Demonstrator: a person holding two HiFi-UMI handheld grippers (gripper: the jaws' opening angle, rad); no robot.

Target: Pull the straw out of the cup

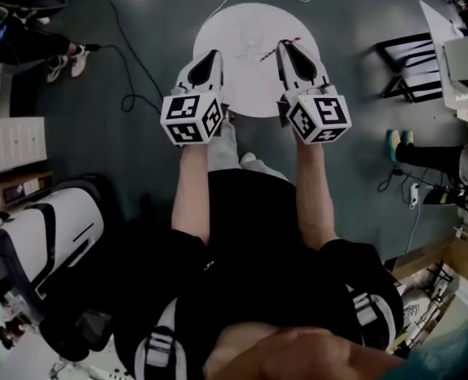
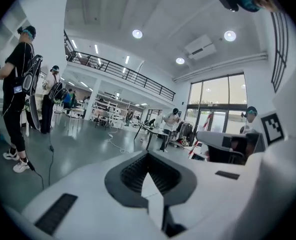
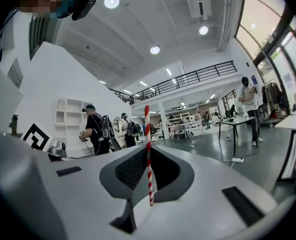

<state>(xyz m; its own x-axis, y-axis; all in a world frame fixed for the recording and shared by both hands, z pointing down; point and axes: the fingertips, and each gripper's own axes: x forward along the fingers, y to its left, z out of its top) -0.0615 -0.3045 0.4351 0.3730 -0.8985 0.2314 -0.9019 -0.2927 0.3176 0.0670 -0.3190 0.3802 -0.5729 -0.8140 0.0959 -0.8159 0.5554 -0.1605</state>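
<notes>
One red-and-white striped straw point(image 3: 148, 154) is clamped in the right gripper point(image 3: 145, 184). Its long axis stands upright along the seam of the closed fingers, with the top end poking past their tips. The left gripper's point(image 2: 150, 179) fingers are pressed together on nothing, and one clear cup point(image 1: 249, 38) stands near the straw on the round white surface point(image 1: 241, 93).

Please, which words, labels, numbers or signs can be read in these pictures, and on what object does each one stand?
No text can be read in any view.
Left cube and right cube: black-and-white square patterns only, no letters or digits.
Straw: red and white stripes, no print.
Background shelves and people's gear: too small and blurred to read.
</notes>
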